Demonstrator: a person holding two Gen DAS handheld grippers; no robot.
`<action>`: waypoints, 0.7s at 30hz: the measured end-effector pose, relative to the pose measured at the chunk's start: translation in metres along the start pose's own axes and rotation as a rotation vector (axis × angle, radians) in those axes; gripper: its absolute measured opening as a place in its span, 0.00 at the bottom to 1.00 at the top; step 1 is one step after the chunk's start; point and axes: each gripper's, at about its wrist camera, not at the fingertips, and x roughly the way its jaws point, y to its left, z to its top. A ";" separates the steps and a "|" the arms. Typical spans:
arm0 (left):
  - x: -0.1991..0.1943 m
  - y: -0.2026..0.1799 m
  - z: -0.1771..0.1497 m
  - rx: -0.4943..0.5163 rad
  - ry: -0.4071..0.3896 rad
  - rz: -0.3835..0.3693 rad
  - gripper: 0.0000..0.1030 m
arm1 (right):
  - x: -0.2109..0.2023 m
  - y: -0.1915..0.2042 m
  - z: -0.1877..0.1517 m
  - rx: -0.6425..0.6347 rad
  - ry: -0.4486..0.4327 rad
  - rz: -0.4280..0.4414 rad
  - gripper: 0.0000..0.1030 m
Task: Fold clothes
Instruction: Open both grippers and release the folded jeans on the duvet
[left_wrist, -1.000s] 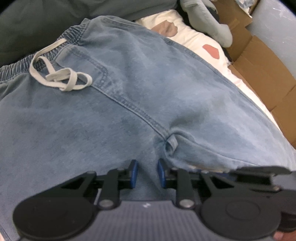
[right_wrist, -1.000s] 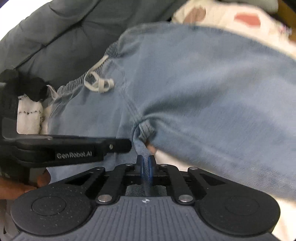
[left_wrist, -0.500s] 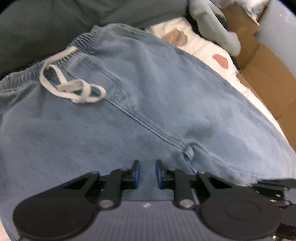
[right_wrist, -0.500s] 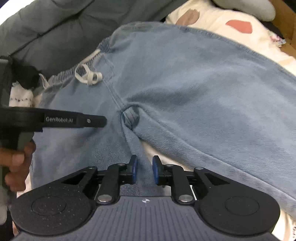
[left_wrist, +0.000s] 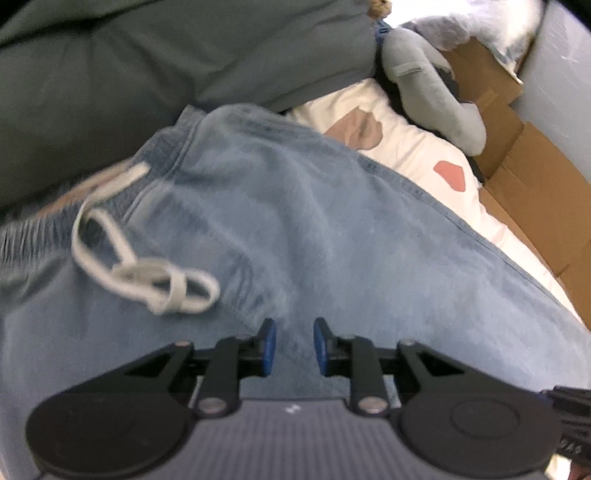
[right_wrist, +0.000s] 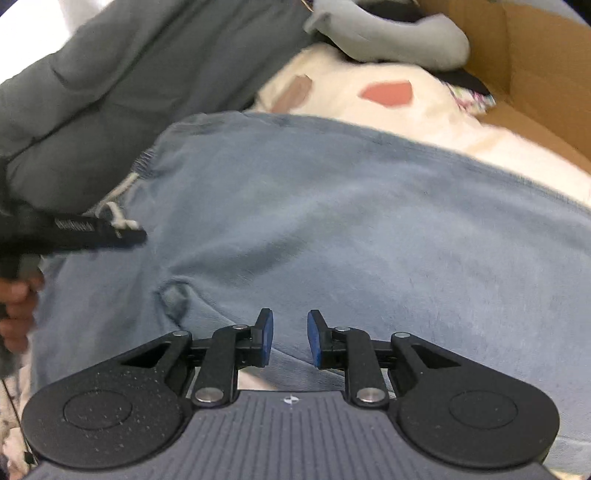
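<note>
both left gripper (left_wrist: 290, 345) and right gripper (right_wrist: 290, 338) opening, released, empty over blue jeans (left_wrist: 332, 236).

A bed with a white sheet (left_wrist: 413, 147) printed with pink and brown patches carries the blue jeans (left_wrist: 332, 236), spread across its near side. A dark grey quilt (left_wrist: 147, 74) lies far left, a grey soft toy (left_wrist: 436, 92) far right

Jeans (left_wrist: 332, 229) are faded light blue w/ an off-white drawstring (left_wrist: 147, 280). Bedsheet (right_wrist: 424, 110) is cream w/ pinkish-red and brown blotches. Duvet (left_wrist: 129, 74) dark grey-green, plush toy (left_wrist: 428, 88) grey, cardboard (left_wrist: 535, 177) plain brown.
</note>
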 end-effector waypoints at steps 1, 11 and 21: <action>0.002 -0.003 0.003 0.017 -0.006 -0.004 0.29 | 0.004 0.000 -0.002 -0.011 0.008 -0.041 0.21; 0.053 -0.017 0.027 0.059 -0.005 0.034 0.29 | 0.020 -0.034 0.020 0.101 -0.002 -0.136 0.24; 0.085 -0.012 0.056 0.136 -0.057 0.131 0.37 | 0.053 -0.042 0.055 0.006 -0.012 -0.125 0.36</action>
